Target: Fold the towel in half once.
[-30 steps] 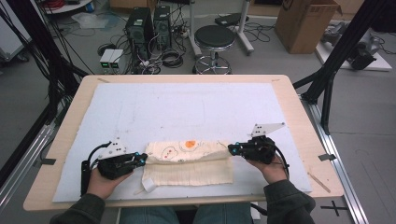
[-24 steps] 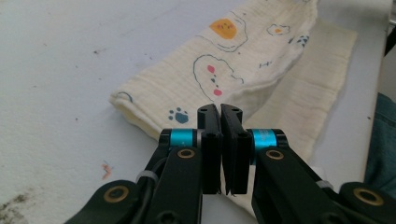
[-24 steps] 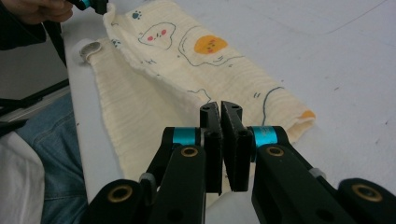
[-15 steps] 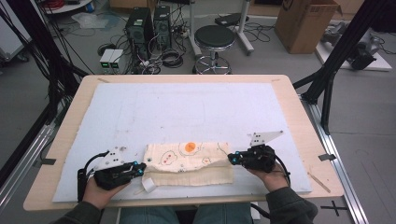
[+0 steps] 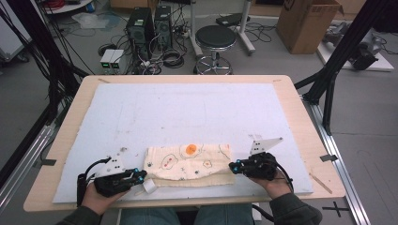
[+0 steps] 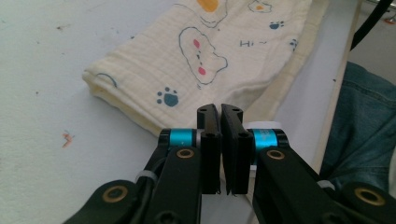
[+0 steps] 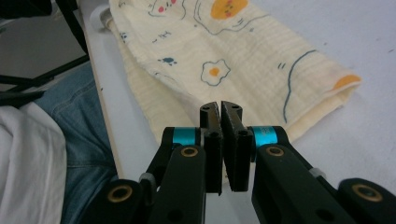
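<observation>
A cream cloth [image 5: 187,161] printed with fried eggs and paw prints lies folded near the front edge of the white mat [image 5: 187,108]. Its printed top layer [image 6: 210,51] sits a little short of the plain layer beneath. At the cloth's left front corner my left gripper [image 5: 142,175] [image 6: 219,108] pinches the top layer's near edge, with a thin slit between its pads. On the right end, my right gripper [image 5: 232,166] [image 7: 221,106] has its jaws pressed together on the near edge of the cloth [image 7: 243,51].
A white tag [image 5: 149,186] pokes out at the cloth's left front corner. The wooden table's front edge [image 5: 187,202] lies just behind both hands, with the person's jeans [image 6: 364,116] below it. A stool [image 5: 215,37], computer cases and a cardboard box stand on the floor beyond.
Both grippers drew the printed top layer toward the person, so it now covers most of the plain layer. The right hand also sank slightly.
</observation>
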Tool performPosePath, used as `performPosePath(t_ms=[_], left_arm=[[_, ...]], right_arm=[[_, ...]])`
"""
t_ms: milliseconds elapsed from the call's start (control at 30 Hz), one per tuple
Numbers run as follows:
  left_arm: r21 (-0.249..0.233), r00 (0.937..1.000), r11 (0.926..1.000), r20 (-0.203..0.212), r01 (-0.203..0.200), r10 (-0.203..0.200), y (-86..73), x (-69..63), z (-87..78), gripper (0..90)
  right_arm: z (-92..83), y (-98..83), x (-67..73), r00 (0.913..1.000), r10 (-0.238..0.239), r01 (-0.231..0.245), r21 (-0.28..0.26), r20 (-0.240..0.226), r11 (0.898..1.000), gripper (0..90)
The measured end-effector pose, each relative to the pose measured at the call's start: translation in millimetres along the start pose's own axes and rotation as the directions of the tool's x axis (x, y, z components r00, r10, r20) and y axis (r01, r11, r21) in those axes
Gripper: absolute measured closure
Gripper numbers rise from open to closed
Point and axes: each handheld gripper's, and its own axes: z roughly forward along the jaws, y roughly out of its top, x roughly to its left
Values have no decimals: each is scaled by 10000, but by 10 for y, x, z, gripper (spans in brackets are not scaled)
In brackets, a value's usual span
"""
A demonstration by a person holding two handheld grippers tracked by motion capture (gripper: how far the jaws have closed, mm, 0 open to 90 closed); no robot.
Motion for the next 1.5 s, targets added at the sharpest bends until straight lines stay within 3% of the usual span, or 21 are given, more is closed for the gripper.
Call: performPosePath(t_ms=[100,233,333,533,700,933,1033,1233,1500], left_arm=[[-219,9992,9996,369,153,-145,18,-9,-26,698],[-600,9985,9981,540,159,-127,60,-2,-81,625],[-615,9987,9977,438,273,-246,96,34,-31,649],[-50,9991,9993,233,366,-364,151,79,192,782],[352,9992,9993,388,115,-128,110,60,252,782],[778,9978,9964,546,332,-375,27,75,262,770],[829,9980,9959,482,367,-408,19,92,239,763],[951,9977,9945,466,438,-484,0,112,256,757],[952,9978,9946,465,423,-469,-3,113,257,754]], right_arm=[[-1,-2,-4,9993,160,-162,-43,-330,9999,822],[-33,57,32,9983,-69,55,-246,-572,9997,776],[-10,118,50,9983,-252,244,-163,-531,9996,773],[225,148,57,9967,-535,568,520,-617,9970,775],[291,114,114,9911,-1035,1117,1000,-839,9887,724],[319,12,134,9896,-989,1121,1291,-1046,9853,688],[336,-5,153,9867,-1280,1413,1395,-1002,9801,693],[338,-5,146,9865,-1252,1392,1371,-1057,9807,786],[294,11,133,9838,-1266,1404,1069,-1268,9843,846]])
